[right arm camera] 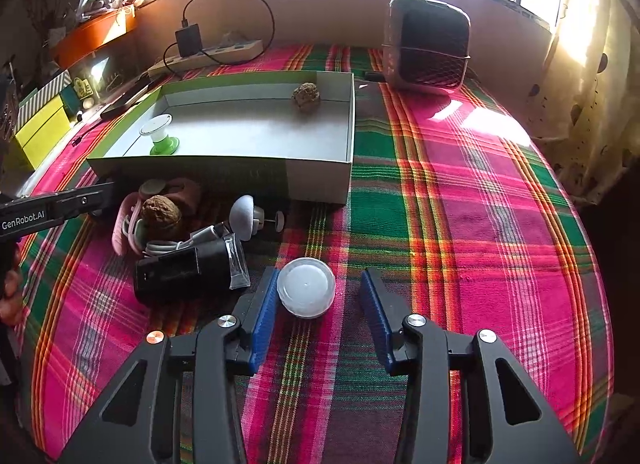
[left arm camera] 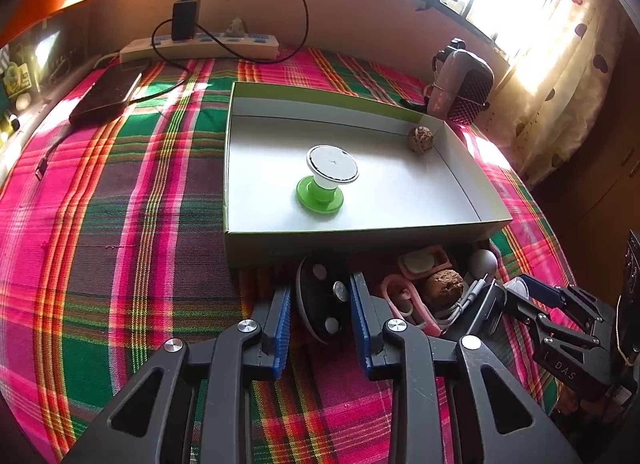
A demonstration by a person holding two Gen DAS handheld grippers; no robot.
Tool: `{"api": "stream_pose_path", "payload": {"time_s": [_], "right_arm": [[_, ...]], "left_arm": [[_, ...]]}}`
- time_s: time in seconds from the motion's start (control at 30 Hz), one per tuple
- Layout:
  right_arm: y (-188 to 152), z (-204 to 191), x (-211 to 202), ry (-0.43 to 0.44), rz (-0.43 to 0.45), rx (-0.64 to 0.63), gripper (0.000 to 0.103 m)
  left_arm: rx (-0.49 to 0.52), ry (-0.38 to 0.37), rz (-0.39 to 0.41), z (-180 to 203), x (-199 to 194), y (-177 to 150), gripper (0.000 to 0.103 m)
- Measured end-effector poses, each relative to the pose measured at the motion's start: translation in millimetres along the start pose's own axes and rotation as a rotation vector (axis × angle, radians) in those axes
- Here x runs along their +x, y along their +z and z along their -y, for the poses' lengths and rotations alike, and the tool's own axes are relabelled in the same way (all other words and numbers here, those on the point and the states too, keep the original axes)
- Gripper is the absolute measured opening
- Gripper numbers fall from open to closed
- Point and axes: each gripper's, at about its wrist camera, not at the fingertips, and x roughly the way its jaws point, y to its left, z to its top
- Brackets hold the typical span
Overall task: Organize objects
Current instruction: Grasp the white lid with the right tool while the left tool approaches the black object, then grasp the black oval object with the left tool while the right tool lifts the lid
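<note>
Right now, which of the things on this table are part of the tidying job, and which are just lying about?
Part of the job:
- open box, already holding a green stand and a brown ball
- white lid between the right gripper fingers
- black disc between the left gripper fingers
- pile of small items

Lying about:
- power strip with charger
- mesh-fronted case
</note>
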Motion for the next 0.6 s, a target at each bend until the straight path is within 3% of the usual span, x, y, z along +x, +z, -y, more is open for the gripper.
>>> {"api": "stream_pose_path", "payload": {"time_s": [0.13,0.6], "right_arm": [[-0.1,-0.5,-0.3,0.004,0.003,-0.008,0.029],[-0.1,-1.2,-0.5,0.004,0.004,-0.010,0.029]], "left_arm": [[0.002,0.002,0.001,-0.1,-0.3,-0.2,0.025],[0.011,0.009,0.004,0.6,-1.0,-0.2,0.025]]}}
